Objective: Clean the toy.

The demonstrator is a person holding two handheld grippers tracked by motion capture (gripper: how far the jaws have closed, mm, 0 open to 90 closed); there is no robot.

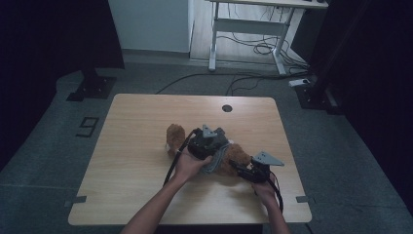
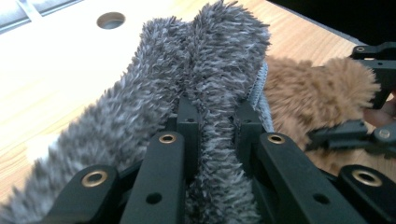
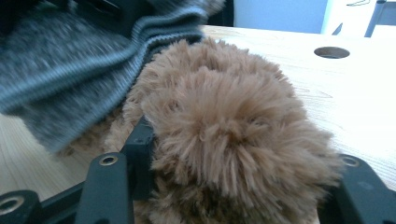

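A brown plush toy (image 1: 176,137) lies mid-table, partly covered by a grey fuzzy garment (image 1: 215,162). My left gripper (image 1: 210,142) sits over the toy's middle. In the left gripper view the left gripper (image 2: 217,117) is shut on a fold of the grey garment (image 2: 205,70), with brown plush (image 2: 317,91) beyond on the right. My right gripper (image 1: 239,168) reaches in from the right at the toy's end. In the right gripper view the right gripper (image 3: 243,158) is shut on a round tuft of the brown plush (image 3: 224,116). The garment's ribbed hem (image 3: 93,79) hangs at upper left.
The wooden table (image 1: 136,146) has a round cable hole (image 1: 227,107) near its far edge. Bare tabletop lies left of the toy and along the front. Beyond the table stand a white desk frame (image 1: 214,44), floor cables (image 1: 263,48) and black stand bases (image 1: 92,87).
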